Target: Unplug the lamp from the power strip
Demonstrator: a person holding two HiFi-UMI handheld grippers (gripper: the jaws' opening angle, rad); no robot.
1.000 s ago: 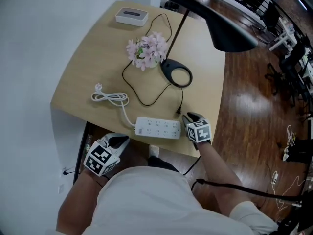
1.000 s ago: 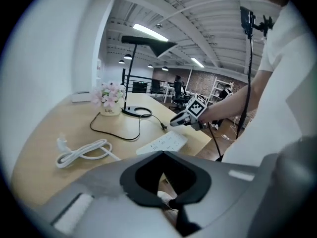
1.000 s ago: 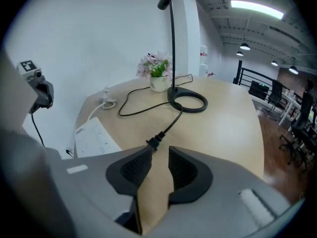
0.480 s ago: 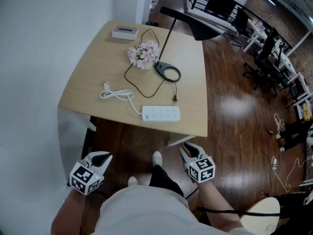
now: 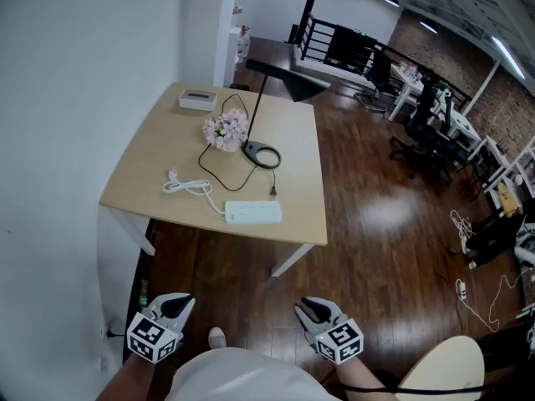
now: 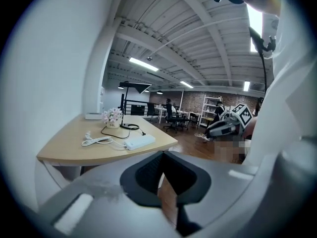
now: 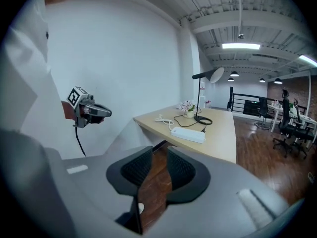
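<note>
Beside the power strip, off its far right corner, the lamp's black plug lies loose on the worktop, out of every socket as far as the head view shows. Its dark cord loops from there toward the lamp, whose ring base stands farther back than the strip. The strip's own white cable lies coiled to the left of the strip, its plug free as well. A small pot of pink flowers and a white box sit beyond the strip, toward the wall.

Both claws are well apart from the strip, low by the person's body over the wooden floor. The left claw has its pads drawn together at the tips with nothing between them. The right claw stands a little parted, a sliver of floor showing through the gap, and it carries nothing either.

By my reading the unplugging is done: the plug is out and set down, neither claw holds anything, and no step of the task looks to be left.
</note>
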